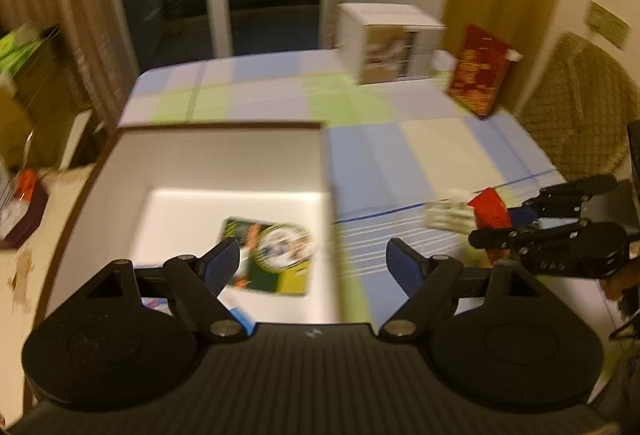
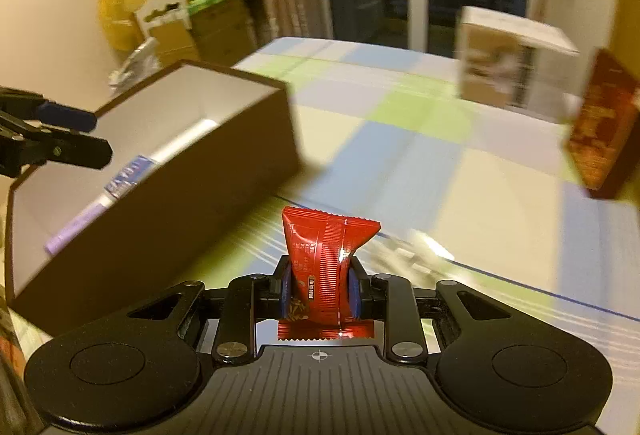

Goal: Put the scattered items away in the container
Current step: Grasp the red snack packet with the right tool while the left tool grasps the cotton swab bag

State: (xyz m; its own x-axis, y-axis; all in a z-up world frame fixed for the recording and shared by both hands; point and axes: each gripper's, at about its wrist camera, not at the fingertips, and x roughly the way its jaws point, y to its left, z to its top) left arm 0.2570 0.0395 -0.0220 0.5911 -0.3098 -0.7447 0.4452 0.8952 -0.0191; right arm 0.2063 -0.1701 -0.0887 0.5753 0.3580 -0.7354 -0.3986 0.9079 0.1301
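Right gripper (image 2: 319, 289) is clenched on a red packet (image 2: 324, 267), pinched at its middle and lifted off the checked tablecloth (image 2: 460, 171). The brown box (image 2: 168, 195), white inside, sits at ten o'clock from that packet, mouth open. Left gripper (image 1: 314, 263) hangs over the box (image 1: 220, 159) with jaws released wide, nothing between them.

To do this well, I'd say: carry the packet up and over the near brown wall first, clear of the rim, then let go low inside so it doesn't bounce out. Keep the left gripper out of the way.

Count now: one red packet in hand. In the box, one green-and-yellow packet (image 1: 272, 255) and one blue-and-white wrapper (image 2: 128, 177); a lilac strip beside it, too blurred to name. One pale bundle (image 1: 446, 215) on the cloth at three o'clock of the box.
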